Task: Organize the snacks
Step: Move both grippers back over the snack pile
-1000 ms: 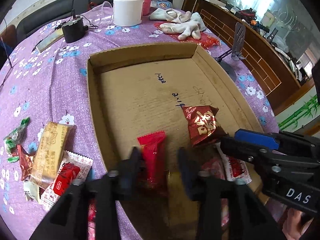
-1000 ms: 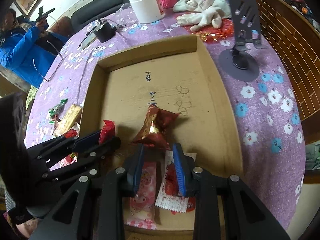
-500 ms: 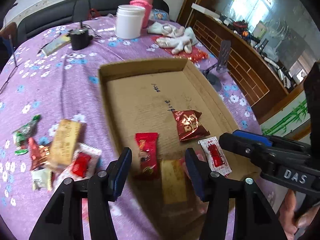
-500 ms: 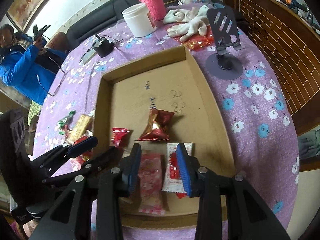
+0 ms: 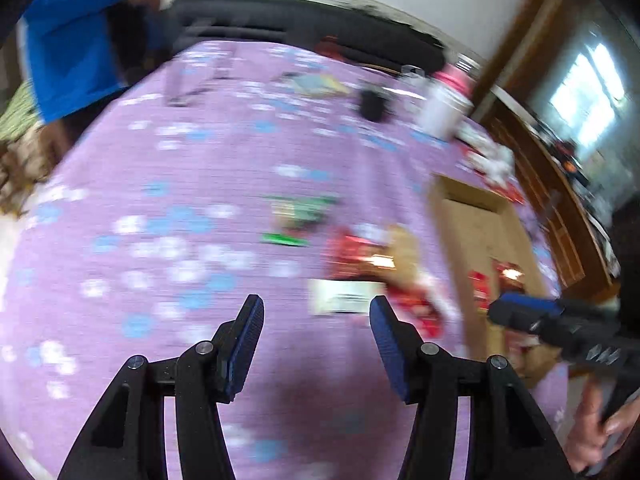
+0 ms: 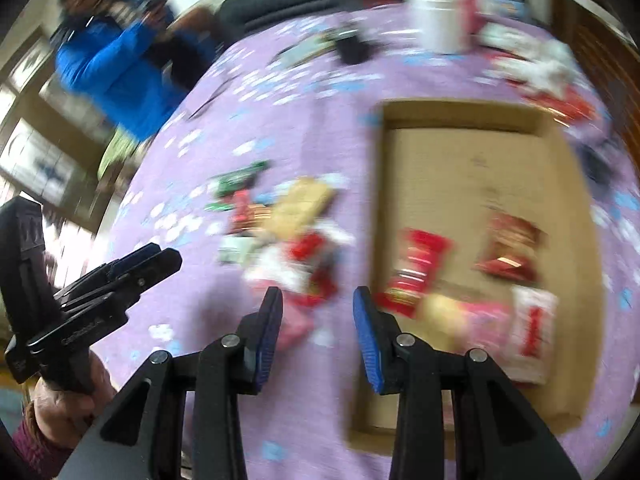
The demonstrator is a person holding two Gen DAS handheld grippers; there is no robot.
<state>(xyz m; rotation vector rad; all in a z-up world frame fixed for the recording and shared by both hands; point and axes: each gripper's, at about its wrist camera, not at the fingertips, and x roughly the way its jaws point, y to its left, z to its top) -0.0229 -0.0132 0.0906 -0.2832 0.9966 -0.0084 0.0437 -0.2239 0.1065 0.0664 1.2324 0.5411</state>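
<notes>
1. Two grippers were in view: the left gripper [image 5: 316,314] with its jaws apart and empty, the right gripper [image 6: 318,306] set narrower, also empty.
2. One cardboard tray [image 6: 568,184] lay on the purple flowered tablecloth [image 6: 320,92]; about five blurred snack packets [image 6: 416,272] lay inside its near end.
3. A loose pile of snacks [image 6: 288,220], red, tan, green and white, lay just left of the tray.
4. Beyond the tray stood a white jar [image 6: 436,20]; a person in a blue jacket [image 6: 116,72] sat far left of it.
</notes>
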